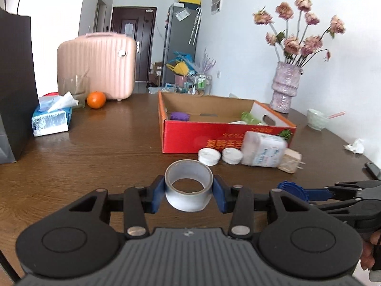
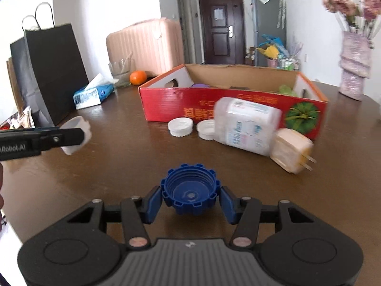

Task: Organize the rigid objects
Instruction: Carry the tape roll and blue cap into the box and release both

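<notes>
Left tongs (image 1: 188, 194) clamped on tape roll (image 1: 188, 186); right tongs (image 2: 189, 200) clamped on blue cap (image 2: 189, 194); bare table (image 1: 107, 157) before red box (image 1: 190, 135).

Both wrist cams face red box (image 1: 202, 138) across table (image 1: 107, 147).

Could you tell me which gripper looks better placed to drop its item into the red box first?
Probably the left. Its gripper holds the tape roll facing the red box over bare table; the right gripper, holding the blue cap, has the white caps and container ahead.
</notes>
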`<state>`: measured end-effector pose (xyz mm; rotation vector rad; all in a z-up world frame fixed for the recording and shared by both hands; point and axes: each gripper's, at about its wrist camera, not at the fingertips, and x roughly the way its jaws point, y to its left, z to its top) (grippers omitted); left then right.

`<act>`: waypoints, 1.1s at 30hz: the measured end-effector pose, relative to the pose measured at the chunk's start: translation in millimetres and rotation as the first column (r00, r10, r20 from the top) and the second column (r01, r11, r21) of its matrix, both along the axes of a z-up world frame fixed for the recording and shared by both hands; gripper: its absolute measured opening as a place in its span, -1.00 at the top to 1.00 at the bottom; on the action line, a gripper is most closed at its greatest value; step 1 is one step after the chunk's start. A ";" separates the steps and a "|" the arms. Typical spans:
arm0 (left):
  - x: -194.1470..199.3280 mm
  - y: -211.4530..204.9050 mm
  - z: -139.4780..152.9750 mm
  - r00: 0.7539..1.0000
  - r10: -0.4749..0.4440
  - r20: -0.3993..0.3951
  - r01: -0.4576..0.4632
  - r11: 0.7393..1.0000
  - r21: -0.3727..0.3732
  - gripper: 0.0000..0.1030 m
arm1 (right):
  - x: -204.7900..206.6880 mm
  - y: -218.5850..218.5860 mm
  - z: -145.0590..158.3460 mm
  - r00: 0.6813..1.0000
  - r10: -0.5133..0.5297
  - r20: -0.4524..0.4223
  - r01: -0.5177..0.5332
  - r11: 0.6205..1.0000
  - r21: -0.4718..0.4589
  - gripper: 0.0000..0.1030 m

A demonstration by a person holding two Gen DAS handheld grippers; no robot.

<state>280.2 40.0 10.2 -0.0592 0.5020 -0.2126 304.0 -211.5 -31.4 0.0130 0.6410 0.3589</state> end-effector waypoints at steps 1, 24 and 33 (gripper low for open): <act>-4.2 -1.9 3.3 1.000 -0.008 0.003 0.008 1.000 -0.001 0.15 | -7.9 -6.4 3.8 1.000 -0.013 0.011 0.013 1.000 0.009 -0.01; 195.9 -33.6 41.9 0.987 -0.114 -0.115 0.113 0.994 -0.013 0.15 | 166.7 -11.4 99.9 0.991 0.055 0.121 -0.057 0.998 0.010 -0.01; 315.4 -45.8 5.9 0.947 -0.094 -0.306 0.122 0.990 0.074 0.14 | 352.8 24.4 52.7 0.986 0.020 -0.165 -0.031 0.997 -0.065 -0.01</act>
